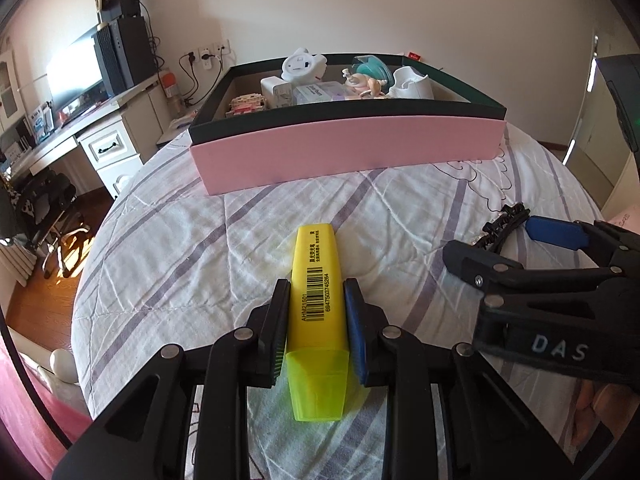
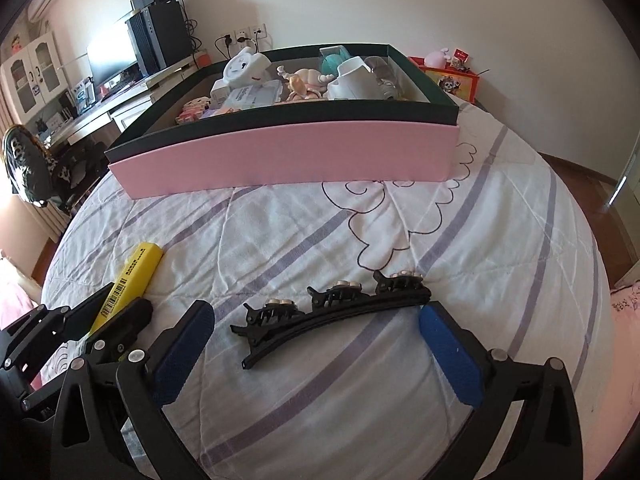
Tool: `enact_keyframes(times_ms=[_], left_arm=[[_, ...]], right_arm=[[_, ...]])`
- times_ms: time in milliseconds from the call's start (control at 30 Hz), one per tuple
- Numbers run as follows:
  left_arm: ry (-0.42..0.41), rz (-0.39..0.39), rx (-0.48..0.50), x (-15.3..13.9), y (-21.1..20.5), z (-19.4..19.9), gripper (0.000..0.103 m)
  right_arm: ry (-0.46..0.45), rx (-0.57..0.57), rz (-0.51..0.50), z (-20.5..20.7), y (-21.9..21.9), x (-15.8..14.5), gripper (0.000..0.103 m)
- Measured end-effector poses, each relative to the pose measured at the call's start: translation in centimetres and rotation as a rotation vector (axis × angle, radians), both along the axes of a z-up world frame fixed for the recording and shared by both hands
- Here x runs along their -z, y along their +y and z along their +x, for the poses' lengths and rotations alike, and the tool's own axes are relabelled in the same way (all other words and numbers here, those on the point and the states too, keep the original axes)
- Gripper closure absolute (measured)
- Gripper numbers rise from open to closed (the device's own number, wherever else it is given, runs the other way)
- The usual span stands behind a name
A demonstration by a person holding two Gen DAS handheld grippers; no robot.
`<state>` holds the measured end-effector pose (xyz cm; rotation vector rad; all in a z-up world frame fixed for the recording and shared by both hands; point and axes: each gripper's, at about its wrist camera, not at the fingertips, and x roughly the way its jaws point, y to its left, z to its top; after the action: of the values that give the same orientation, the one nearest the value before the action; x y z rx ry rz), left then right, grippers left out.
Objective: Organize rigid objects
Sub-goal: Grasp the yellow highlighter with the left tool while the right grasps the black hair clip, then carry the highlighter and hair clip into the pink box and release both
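Observation:
A yellow highlighter (image 1: 314, 256) with a translucent cap lies on the quilted bed, and my left gripper (image 1: 316, 286) is shut on its barrel, pads pressing both sides. In the right wrist view the same highlighter (image 2: 138, 268) shows at the lower left inside the left gripper (image 2: 112, 304). A long black hair clip (image 2: 352, 306) with small metal studs lies across the quilt. My right gripper (image 2: 316, 316) stands open around it, blue pads apart from the clip's ends. The pink box (image 2: 288, 156) with a dark rim sits further back and holds several toys and small items.
The bed's quilt (image 1: 168, 248) drops off to a wooden floor at the left. A desk (image 1: 60, 136) with a monitor and a chair (image 1: 44, 208) stands beyond that edge. A red box (image 2: 456, 82) sits behind the pink box at the right.

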<state>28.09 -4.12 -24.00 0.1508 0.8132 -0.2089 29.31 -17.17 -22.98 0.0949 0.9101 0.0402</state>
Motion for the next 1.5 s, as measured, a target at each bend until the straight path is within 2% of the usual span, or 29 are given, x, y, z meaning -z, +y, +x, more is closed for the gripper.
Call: enact_keyframes(times_ms=[67, 100, 200, 233, 267, 333, 733, 867, 933, 1000, 1067, 1200, 1233, 1267, 1300, 1367, 1500], left_arm=[[0.007, -0.014, -0.001, -0.1, 0.2, 0.3, 0.076], [0.008, -0.021, -0.004, -0.1, 0.3, 0.3, 0.076], [0.007, -0.017, -0.005, -0.2, 0.1, 0.5, 0.076], [0.007, -0.015, -0.007, -0.2, 0.1, 0.5, 0.076], [0.006, -0.016, -0.009, -0.3, 0.0, 0.6, 0.077], [0.008, -0.012, -0.007, -0.3, -0.1, 0.6, 0.076], [-0.002, -0.025, 0.012, -0.8, -0.9, -0.1, 0.077], [0.009, -0.019, 0.017, -0.5, -1.2, -0.3, 0.076], [0.011, -0.017, 0.011, -0.3, -1.3, -0.3, 0.076], [0.01, -0.013, 0.01, -0.4, -1.5, -0.2, 0.076], [0.01, -0.009, 0.01, -0.4, -1.5, -0.1, 0.076], [0.012, -0.011, 0.006, -0.3, -1.6, 0.1, 0.076], [0.012, -0.014, 0.005, -0.3, -1.5, 0.0, 0.076], [0.014, -0.015, 0.004, -0.4, -1.5, 0.1, 0.077], [0.012, -0.017, 0.003, -0.4, -1.5, 0.1, 0.077], [0.008, -0.021, 0.002, -0.6, -1.4, 0.0, 0.077], [-0.017, -0.036, 0.002, -1.5, -1.2, -0.4, 0.079]], right_arm=[[0.006, 0.003, -0.061, 0.2, -0.1, 0.1, 0.025], [0.0, -0.003, -0.06, 0.0, -0.4, 0.0, 0.027], [-0.018, -0.016, -0.054, -0.5, -0.8, -0.2, 0.047], [-0.027, -0.023, -0.047, -0.6, -0.9, -0.4, 0.06], [-0.033, -0.031, -0.044, -0.8, -1.0, -0.5, 0.069], [-0.034, -0.042, -0.037, -1.0, -1.1, -0.4, 0.073], [-0.119, -0.089, 0.015, -3.4, -2.3, -1.9, 0.076], [-0.066, -0.083, 0.018, -4.0, -2.6, -1.6, 0.076], [-0.054, -0.04, 0.056, -4.3, -3.4, -1.4, 0.076], [-0.046, -0.003, 0.052, -4.1, -3.8, -1.4, 0.069], [-0.057, 0.025, 0.049, -3.7, -4.0, -1.6, 0.054], [-0.061, 0.007, 0.026, -1.8, -3.3, -1.2, 0.054], [-0.045, -0.006, 0.013, -1.1, -3.1, -0.8, 0.055], [-0.029, -0.016, -0.002, -0.7, -2.8, -0.2, 0.066], [-0.022, -0.018, -0.014, -0.5, -2.7, 0.1, 0.067], [-0.047, -0.056, -0.001, -0.8, -2.6, -0.4, 0.084], [-0.086, -0.085, 0.025, -2.1, -2.5, -0.9, 0.084]])
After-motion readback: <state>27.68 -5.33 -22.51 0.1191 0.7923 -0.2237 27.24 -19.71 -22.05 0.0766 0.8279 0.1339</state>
